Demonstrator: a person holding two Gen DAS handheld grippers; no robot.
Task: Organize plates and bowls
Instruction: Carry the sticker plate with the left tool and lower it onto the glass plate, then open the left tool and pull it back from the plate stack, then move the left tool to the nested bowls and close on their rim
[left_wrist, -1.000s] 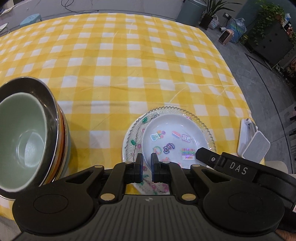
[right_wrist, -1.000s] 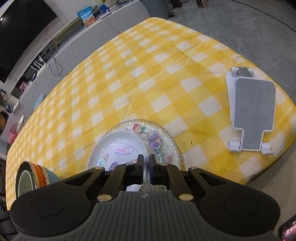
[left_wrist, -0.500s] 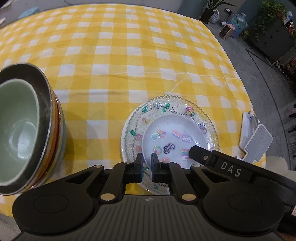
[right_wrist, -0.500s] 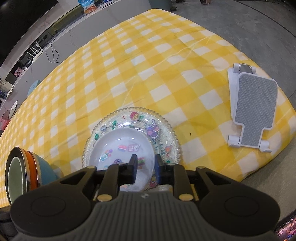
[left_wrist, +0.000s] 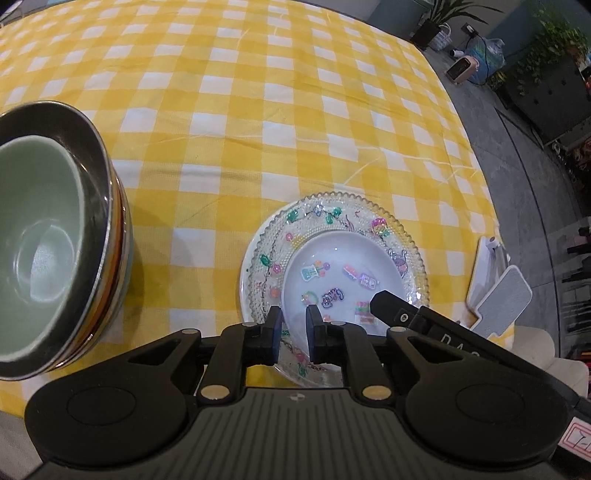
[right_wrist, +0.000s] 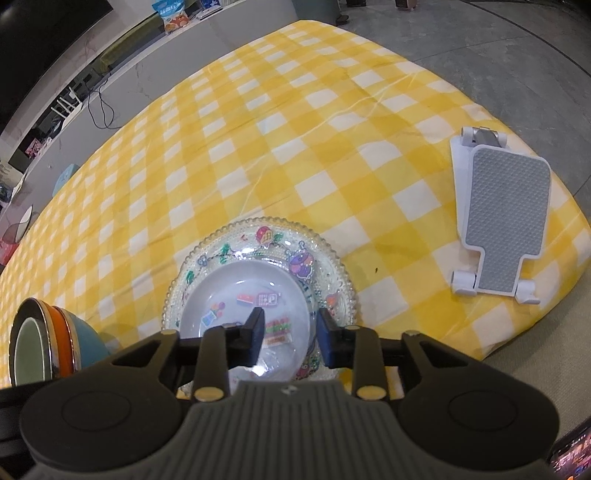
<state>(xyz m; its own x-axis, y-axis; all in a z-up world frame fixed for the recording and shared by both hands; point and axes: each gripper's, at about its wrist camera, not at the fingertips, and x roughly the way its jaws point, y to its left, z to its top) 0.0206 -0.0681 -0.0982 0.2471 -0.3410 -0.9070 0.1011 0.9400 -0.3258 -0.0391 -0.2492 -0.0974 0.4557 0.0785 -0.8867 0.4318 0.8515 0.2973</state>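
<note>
Plates stacked near tabletop's (left_wrist: 258, 110) front edge: white plate (left_wrist: 343, 269) sits inside glass plate (left_wrist: 413, 247), both sticker-covered. Left claw (left_wrist: 293, 326) over stack's near rim, fingers slightly apart, gripping nothing; contact with rim hard to tell. Right claw (right_wrist: 290, 338) wide apart above same stack, white plate's right rim between its fingers, glass plate (right_wrist: 332, 258) beneath. Bowl stack (left_wrist: 51, 236) left of plates, well apart from both claws, green bowl innermost. Phone stand (right_wrist: 502, 218) at right on cloth.
</note>
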